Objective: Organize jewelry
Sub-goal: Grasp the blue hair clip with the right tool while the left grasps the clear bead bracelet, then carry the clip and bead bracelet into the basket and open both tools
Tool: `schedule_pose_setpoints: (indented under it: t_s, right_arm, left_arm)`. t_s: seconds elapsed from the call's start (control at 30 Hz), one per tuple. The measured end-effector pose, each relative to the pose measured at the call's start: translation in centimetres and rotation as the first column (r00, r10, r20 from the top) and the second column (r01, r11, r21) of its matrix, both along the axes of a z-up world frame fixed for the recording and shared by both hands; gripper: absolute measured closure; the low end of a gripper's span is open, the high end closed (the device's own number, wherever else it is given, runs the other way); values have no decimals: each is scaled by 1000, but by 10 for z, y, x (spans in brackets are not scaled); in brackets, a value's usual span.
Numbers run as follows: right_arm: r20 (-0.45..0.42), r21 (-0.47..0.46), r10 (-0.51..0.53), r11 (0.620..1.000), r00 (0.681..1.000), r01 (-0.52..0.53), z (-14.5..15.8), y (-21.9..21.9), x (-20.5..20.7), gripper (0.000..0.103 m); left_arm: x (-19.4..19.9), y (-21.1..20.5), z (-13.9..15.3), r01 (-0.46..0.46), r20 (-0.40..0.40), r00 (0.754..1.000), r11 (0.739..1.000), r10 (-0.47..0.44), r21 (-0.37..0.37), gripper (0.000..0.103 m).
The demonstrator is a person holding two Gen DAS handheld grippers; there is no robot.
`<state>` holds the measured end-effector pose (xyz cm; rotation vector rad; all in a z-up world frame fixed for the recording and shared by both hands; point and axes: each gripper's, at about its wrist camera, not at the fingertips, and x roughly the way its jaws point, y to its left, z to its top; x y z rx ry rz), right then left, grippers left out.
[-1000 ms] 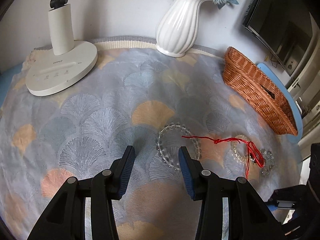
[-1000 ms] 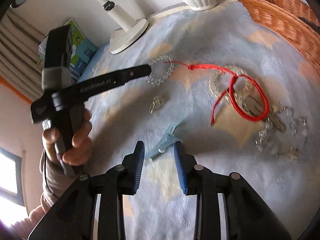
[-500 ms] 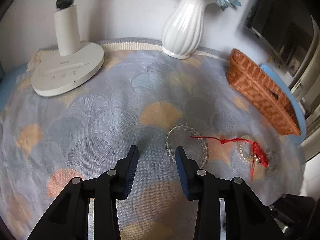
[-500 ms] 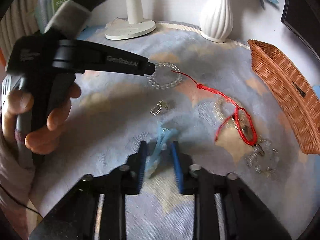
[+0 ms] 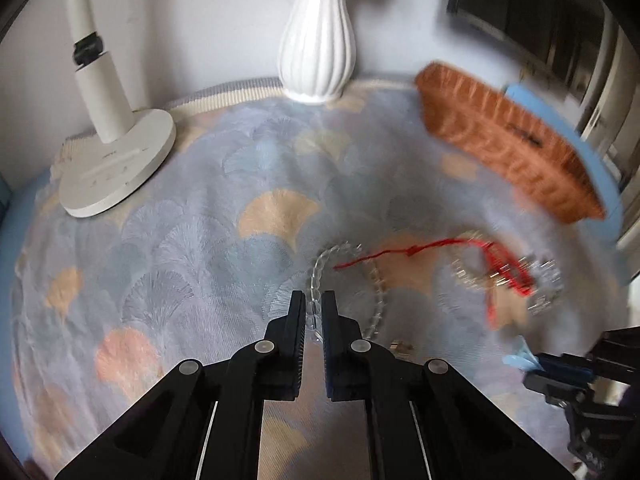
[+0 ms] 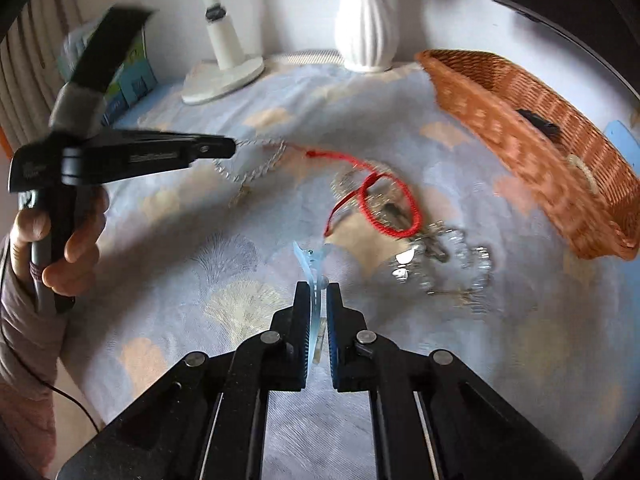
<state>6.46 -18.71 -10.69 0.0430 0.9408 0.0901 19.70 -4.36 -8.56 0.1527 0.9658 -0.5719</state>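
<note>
At lower centre of the left wrist view, the left claw [image 5: 313, 303] is clamped on a clear bead bracelet [image 5: 347, 285] lying on the fan-patterned tabletop [image 5: 192, 240]. The right claw [image 6: 317, 295] pinches a pale blue hair clip [image 6: 311, 268] (a red cord bracelet [image 6: 390, 210] lies just beyond), with the wicker basket [image 6: 532, 148] at right.

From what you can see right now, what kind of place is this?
Probably a home, perhaps a bedroom or living room side table. A patterned tablecloth covers it, with a white ribbed vase of blue flowers, a white desk lamp and a wicker basket beside loose jewelry.
</note>
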Motion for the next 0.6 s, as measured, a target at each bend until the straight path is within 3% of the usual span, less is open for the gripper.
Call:
schedule_pose_setpoints:
  t_s: [0.2, 0.37, 0.6]
  right_arm:
    - [75, 36, -20, 999, 997, 17, 30, -21, -12, 95]
    - [119, 48, -53, 998, 992, 48, 44, -35, -22, 95]
    - [195, 49, -128, 991, 972, 121, 73, -82, -30, 95]
  left_arm:
    - [-17, 19, 51, 37, 7, 999, 983, -36, -182, 96]
    - [-29, 16, 91, 78, 48, 997, 969, -68, -235, 96]
    - [-39, -31, 131, 168, 120, 982, 962, -145, -215, 96]
